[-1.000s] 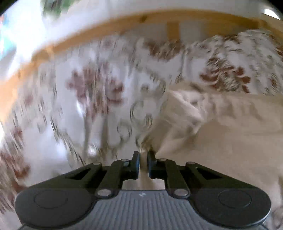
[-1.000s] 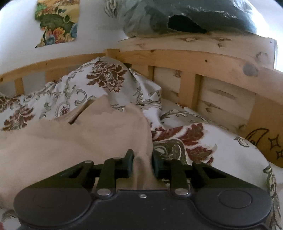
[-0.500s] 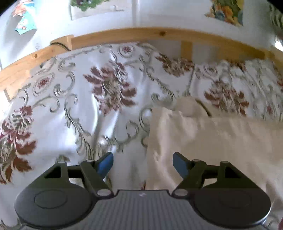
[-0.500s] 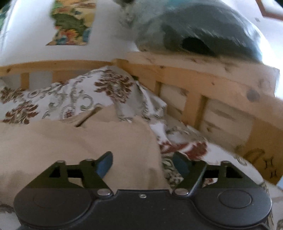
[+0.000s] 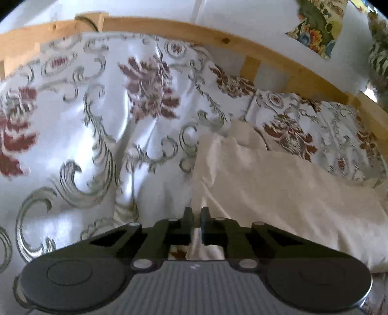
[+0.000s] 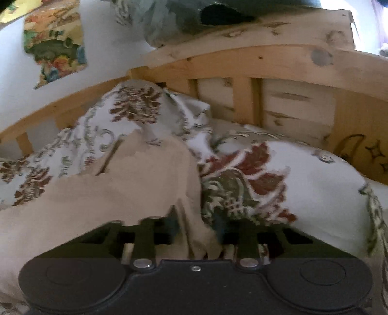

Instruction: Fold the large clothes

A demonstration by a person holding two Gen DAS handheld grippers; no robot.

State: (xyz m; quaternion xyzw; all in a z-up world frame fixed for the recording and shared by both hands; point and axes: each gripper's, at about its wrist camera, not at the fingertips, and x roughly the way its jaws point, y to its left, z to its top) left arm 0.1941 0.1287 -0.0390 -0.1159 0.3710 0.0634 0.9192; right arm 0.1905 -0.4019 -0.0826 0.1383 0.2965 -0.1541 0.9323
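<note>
In the left wrist view the left gripper sits at the bottom centre of the frame, its two black fingers drawn almost together with only a thin slit between them. The left edge of a cream garment runs down into that slit, so the jaws are pinched on the cloth's edge. The garment spreads from there across the lower right of the frame, lying on a white bedspread printed with dark red flowers and grey scrolls. A pale wooden bed rail curves across the top, and a colourful picture hangs on the white wall in the upper right.

In the right wrist view the right gripper is at the bottom centre — its jaws are closing, and a bunched fold of the same garment lies between them. The image is smeared here, but the fingers seem to press the fold from both sides. The garment fills the lower left of this frame, its right edge falling toward the gripper. The flowered bedspread bulges at the right and rises in a hump behind the garment. A wooden headboard crosses the upper right, with a dark greenish bundle resting on top of it, and a flowered picture is on the wall at upper left.
</note>
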